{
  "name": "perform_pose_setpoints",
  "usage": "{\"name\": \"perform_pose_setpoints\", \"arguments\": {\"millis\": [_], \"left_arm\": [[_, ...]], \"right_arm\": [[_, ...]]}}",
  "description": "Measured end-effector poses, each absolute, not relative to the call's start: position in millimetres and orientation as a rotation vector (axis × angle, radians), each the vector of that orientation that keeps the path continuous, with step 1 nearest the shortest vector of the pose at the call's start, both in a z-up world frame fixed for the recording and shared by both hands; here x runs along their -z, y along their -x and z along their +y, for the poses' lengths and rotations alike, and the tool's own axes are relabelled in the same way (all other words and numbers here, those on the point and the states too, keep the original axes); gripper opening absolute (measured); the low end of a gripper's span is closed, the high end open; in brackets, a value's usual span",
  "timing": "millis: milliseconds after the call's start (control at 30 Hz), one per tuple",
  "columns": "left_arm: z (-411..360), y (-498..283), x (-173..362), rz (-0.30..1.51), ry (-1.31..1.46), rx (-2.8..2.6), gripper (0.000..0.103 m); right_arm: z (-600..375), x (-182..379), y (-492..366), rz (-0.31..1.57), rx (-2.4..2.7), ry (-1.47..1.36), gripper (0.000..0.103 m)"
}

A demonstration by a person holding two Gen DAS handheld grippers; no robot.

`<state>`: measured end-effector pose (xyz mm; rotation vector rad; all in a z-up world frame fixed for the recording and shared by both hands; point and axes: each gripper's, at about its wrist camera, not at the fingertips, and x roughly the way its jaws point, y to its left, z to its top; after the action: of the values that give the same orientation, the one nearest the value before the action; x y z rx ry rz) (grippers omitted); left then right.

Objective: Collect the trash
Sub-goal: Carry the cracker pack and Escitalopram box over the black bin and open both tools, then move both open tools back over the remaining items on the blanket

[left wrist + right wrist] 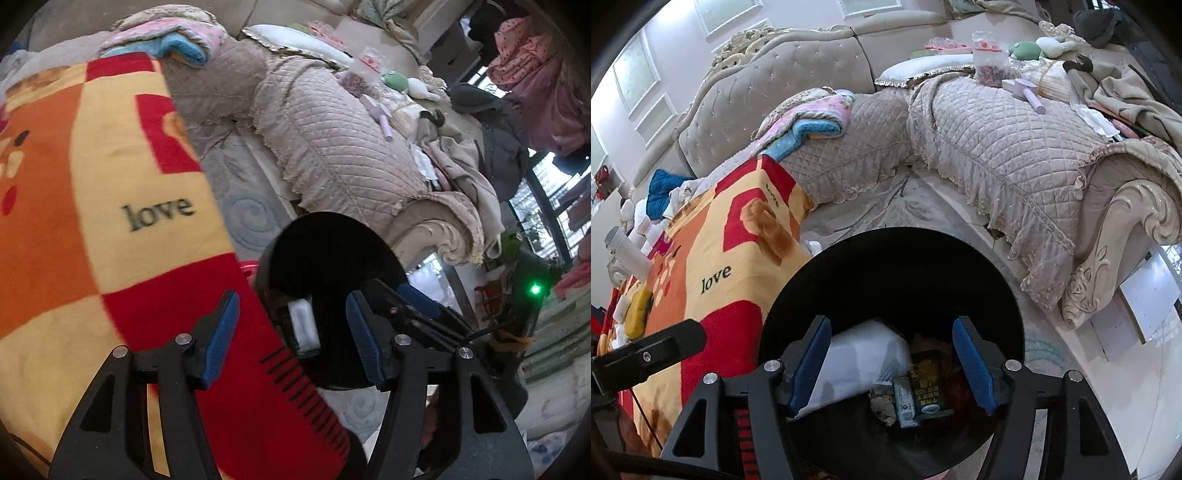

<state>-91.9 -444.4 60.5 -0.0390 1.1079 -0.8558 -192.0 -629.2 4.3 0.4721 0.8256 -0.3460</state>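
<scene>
In the left wrist view my left gripper (pixel 292 297) stands open over a round black trash bin (pixel 328 247). A small white scrap (pixel 303 326), blurred, is in the gap between the blue pads and touches neither. In the right wrist view my right gripper (pixel 892 323) is open above the same bin (pixel 905 273). A blurred white plastic wrapper (pixel 862 360) lies below it near the left pad, free of the right one. Dark snack packets (pixel 925 384) lie at the bin's bottom. Part of the right gripper (pixel 413 306) shows beside the left one.
A table under an orange, yellow and red "love" blanket (pixel 110 221) stands left of the bin. A quilted beige sofa (pixel 997 140) with a purple item (pixel 1030 94), a bag and soft toys runs behind. Pale patterned carpet (pixel 251 218) surrounds the bin.
</scene>
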Motion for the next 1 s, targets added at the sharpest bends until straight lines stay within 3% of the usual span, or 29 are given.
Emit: {"name": "perform_pose_setpoints", "arguments": {"millis": [333,467,1000], "left_arm": [[-378.4,91.6,-63.0,1.017,-0.057,0.624,0.059],[-339.2,87.5,-61.1,1.013,-0.047,0.532,0.059],[-185.0,63.8,-67.5,0.932,0.018,0.278,0.059]], "right_arm": [[-582.8,-9.7,169.1,0.849,0.258,-0.416,0.067],[-551.8,-10.7,155.1,0.868,0.195,-0.383,0.073],[-421.8,-20.2,100.7,0.932,-0.023,-0.212,0.076]]}}
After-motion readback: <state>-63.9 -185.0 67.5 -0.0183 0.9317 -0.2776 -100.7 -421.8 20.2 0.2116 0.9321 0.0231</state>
